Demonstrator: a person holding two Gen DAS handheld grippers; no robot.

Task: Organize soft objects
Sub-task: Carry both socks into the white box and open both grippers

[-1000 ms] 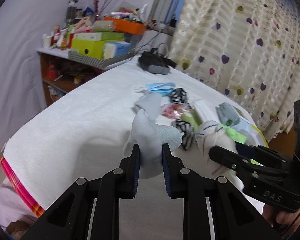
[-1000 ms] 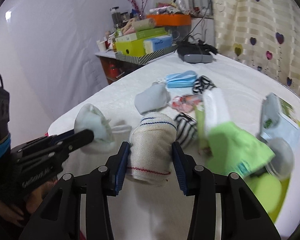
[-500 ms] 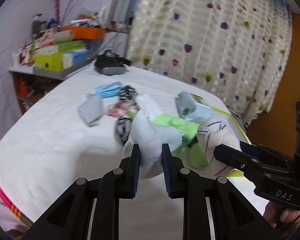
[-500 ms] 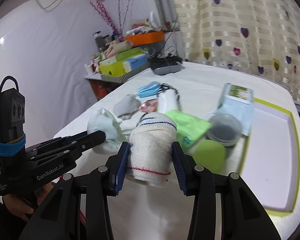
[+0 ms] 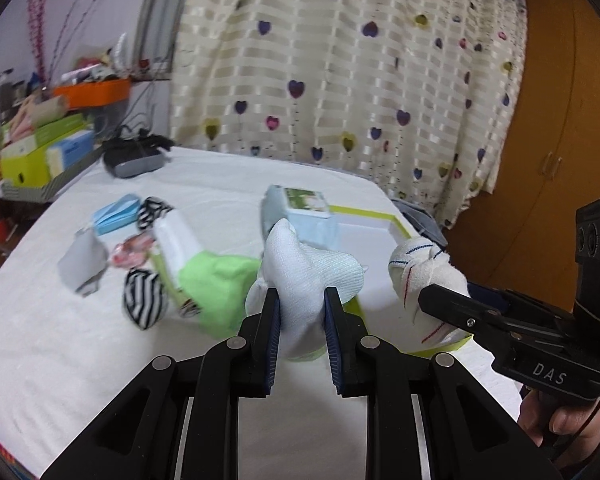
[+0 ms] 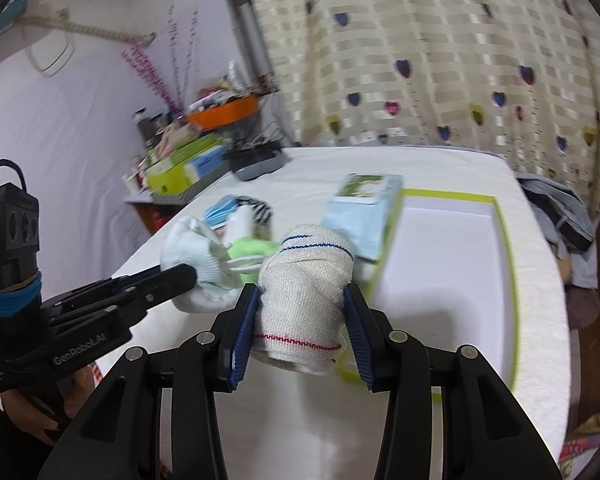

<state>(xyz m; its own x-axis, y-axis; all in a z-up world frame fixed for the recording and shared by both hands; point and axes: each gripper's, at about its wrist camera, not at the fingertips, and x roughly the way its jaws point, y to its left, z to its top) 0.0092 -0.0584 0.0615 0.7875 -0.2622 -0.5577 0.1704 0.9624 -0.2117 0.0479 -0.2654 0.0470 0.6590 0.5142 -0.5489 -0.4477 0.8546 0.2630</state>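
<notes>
My left gripper (image 5: 300, 312) is shut on a balled white sock (image 5: 304, 276), held above the white bed cover. My right gripper (image 6: 300, 320) is shut on a cream knitted bundle with blue and red stripes (image 6: 306, 292); that bundle (image 5: 420, 268) also shows at the right of the left wrist view. In the right wrist view the white sock (image 6: 192, 248) hangs at the left in the other gripper. A white tray with a lime-green rim (image 6: 504, 248) lies flat on the bed ahead of both grippers.
On the bed lie a green cloth (image 5: 216, 280), striped black-and-white socks (image 5: 142, 296), a grey sock (image 5: 80, 256), blue face masks (image 5: 116, 214) and a tissue pack (image 6: 360, 208). A cluttered shelf (image 5: 48, 148) stands at the left; a heart-patterned curtain (image 5: 340, 60) hangs behind.
Both grippers have swung to the right across the bed, each keeping its bundle. The tray has come into view ahead, and the pile of small soft items has slid to the left.
</notes>
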